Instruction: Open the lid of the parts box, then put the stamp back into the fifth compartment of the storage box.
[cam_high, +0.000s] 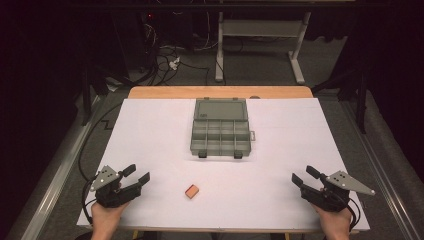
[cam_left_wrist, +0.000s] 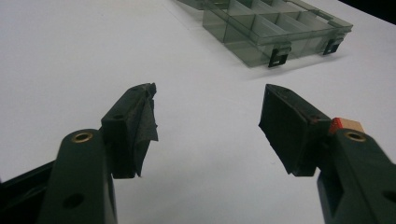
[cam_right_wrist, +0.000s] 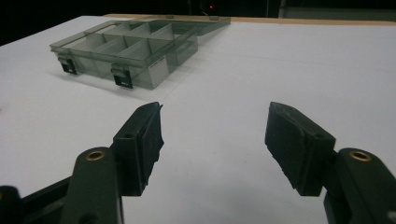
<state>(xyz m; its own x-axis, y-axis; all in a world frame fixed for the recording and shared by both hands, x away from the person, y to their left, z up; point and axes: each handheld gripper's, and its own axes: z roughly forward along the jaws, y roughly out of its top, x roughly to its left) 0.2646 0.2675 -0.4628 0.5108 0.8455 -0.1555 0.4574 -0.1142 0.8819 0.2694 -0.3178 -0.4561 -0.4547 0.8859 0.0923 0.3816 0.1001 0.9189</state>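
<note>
From the high view, a small orange block (cam_high: 192, 191) lies on the white table (cam_high: 150, 130), near the front edge and a bit left of the middle. The left gripper (cam_high: 139, 173) sits at the near left, with its jaws wide apart and nothing in them. The right gripper (cam_high: 305, 175) sits at the near right, jaws wide too and empty. The block looks closer to the left gripper, off to its right. Its long side runs slantwise across the table. A grey box with little compartments (cam_high: 220, 137) lies open farther back, in the middle, well apart from the block. There is plenty of bare table all around the block.

In the left gripper view, the jaws stand wide. The block (cam_left_wrist: 348, 124) peeks out just behind the right jaw. The box (cam_left_wrist: 275, 30) is far off at the upper right.

In the right gripper view, the jaws stand wide with bare table between them. The box (cam_right_wrist: 130, 49) lies far off to the left.
</note>
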